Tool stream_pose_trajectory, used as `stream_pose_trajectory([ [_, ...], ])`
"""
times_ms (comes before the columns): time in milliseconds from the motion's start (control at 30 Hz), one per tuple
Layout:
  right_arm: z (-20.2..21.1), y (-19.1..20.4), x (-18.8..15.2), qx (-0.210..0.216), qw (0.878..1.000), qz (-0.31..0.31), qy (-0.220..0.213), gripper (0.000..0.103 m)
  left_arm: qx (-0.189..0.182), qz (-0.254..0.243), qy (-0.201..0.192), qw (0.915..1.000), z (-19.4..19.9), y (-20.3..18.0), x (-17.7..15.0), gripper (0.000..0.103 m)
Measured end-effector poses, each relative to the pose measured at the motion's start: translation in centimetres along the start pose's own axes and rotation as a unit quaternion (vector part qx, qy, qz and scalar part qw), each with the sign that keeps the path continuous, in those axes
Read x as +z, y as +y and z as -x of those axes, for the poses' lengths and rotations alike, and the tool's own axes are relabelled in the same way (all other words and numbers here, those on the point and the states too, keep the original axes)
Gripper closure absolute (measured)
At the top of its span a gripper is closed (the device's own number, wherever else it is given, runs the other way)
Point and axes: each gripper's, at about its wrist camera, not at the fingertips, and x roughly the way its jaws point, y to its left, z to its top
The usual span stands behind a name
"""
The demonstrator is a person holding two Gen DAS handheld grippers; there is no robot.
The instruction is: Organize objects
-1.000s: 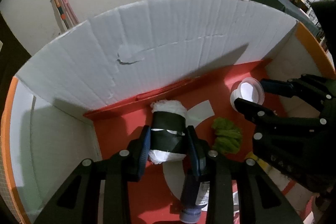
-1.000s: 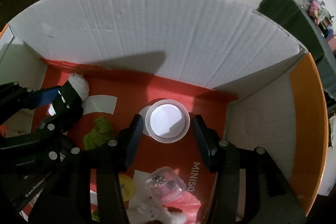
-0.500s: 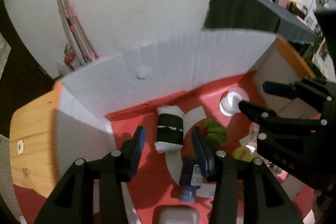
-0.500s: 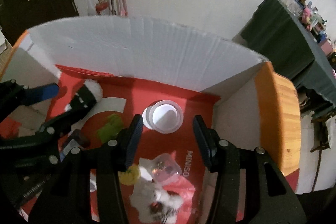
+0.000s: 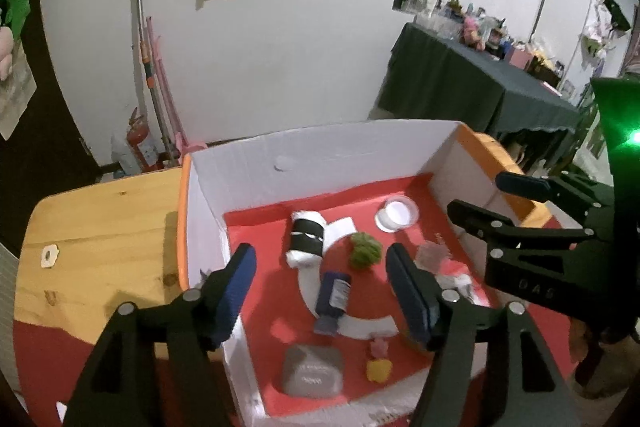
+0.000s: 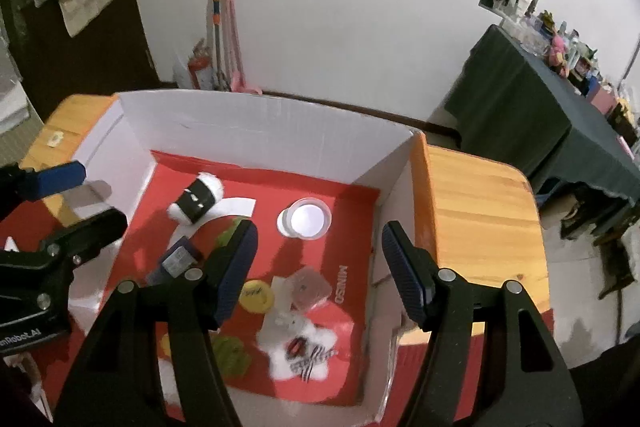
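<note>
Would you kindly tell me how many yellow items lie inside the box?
2 visible: a yellow disc mid-floor beside the clear packet, and a yellow piece behind the right tool's finger; others may be hidden.

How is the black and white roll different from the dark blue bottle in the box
The black and white roll is stubby, with fluffy white ends and a black band; the dark blue bottle is slimmer, smooth and labelled. The roll lies nearer the box's far wall, the bottle nearer the front. Both lie on their sides on the red floor.
</note>
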Motion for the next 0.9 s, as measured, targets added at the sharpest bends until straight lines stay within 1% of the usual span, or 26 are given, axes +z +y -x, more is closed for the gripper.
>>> stream_pose_trajectory([
  [67,1.3,-0.5,-0.9,0.009,1.0,-0.007,-0.013,0.035,0.002,-0.001,-0.012,0.9999,0.7,-0.1,-0.8,0.027],
  [133,2.6,-1.1,-1.6,0.01,0.999,-0.013,-0.03,0.035,0.005,-0.001,-0.026,0.9997,1.6,-0.5,-1.8,0.025],
  [200,3.7,-1.3,-2.2,0.01,0.999,-0.019,-0.045,0.03,0.009,-0.002,-0.036,0.9993,2.2,-0.8,-2.6,0.023],
  [267,4.6,-1.5,-2.9,0.008,0.998,-0.024,-0.06,0.026,0.023,-0.007,-0.052,0.9984,2.8,-1.1,-3.5,0.02],
  [333,5.4,-1.9,-3.7,0.011,0.997,-0.026,-0.074,0.025,0.039,-0.01,-0.069,0.9968,3.3,-1.5,-4.4,0.019],
  [433,6.0,-2.5,-4.9,0.013,0.995,-0.035,-0.09,0.023,0.048,-0.013,-0.084,0.9952,3.8,-2.0,-5.8,0.018],
  [500,6.4,-2.7,-5.8,0.018,0.994,-0.041,-0.1,0.021,0.048,-0.012,-0.091,0.9946,4.1,-2.2,-6.5,0.016],
  [567,6.7,-2.7,-6.5,0.015,0.993,-0.041,-0.109,0.02,0.054,-0.014,-0.101,0.9934,4.3,-2.4,-7.2,0.014],
  [600,6.8,-2.6,-6.9,0.01,0.992,-0.04,-0.115,0.018,0.058,-0.016,-0.107,0.9924,4.4,-2.6,-7.6,0.013],
  [667,6.9,-2.5,-7.7,0.002,0.991,-0.035,-0.126,0.016,0.07,-0.017,-0.124,0.9896,4.8,-2.8,-8.3,0.01],
  [767,7.0,-2.3,-8.7,0.001,0.989,-0.037,-0.144,0.016,0.088,-0.012,-0.143,0.9857,4.9,-2.9,-9.2,0.007],
  [833,7.0,-2.0,-9.5,0.001,0.987,-0.036,-0.157,0.016,0.091,-0.006,-0.146,0.9851,4.6,-2.8,-9.8,0.007],
  [900,7.0,-1.6,-10.2,-0.004,0.985,-0.031,-0.171,0.012,0.091,-0.004,-0.147,0.985,4.4,-2.7,-10.3,0.007],
])
